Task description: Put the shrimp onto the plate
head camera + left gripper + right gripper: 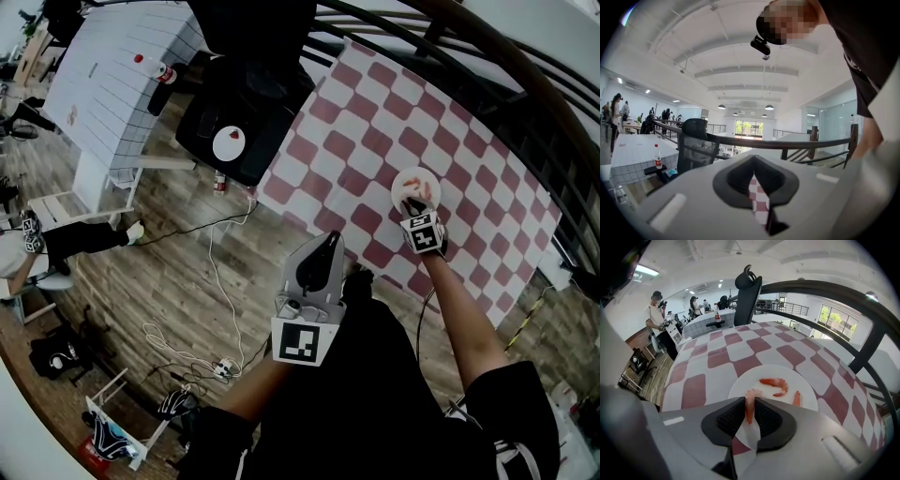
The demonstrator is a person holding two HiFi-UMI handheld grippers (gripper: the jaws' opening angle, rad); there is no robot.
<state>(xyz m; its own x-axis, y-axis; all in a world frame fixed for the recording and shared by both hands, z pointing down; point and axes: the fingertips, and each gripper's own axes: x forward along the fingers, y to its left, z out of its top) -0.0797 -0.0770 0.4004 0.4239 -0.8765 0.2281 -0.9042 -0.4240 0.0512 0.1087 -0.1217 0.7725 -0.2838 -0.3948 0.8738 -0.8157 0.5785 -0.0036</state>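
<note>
A white plate [738, 386] stands on the red-and-white checked table [740, 345]. One curled orange shrimp [775, 383] lies on it, with a second [796, 398] at its right edge. My right gripper [750, 405] hangs over the plate's near rim, shut on a pale pink shrimp [749, 401] that sticks up between its pads. In the head view the right gripper [413, 210] sits at the near edge of the plate [403, 178]. My left gripper [327, 244] is held off the table's near-left edge, shut, with nothing in it [752, 163].
A black office chair [239, 122] stands left of the checked table. Beyond it is a white tiled table [112, 75] with a red-capped bottle [157, 70]. A dark railing [825, 289] curves behind the table. Cables [202, 356] lie on the wooden floor. People [658, 317] stand far off.
</note>
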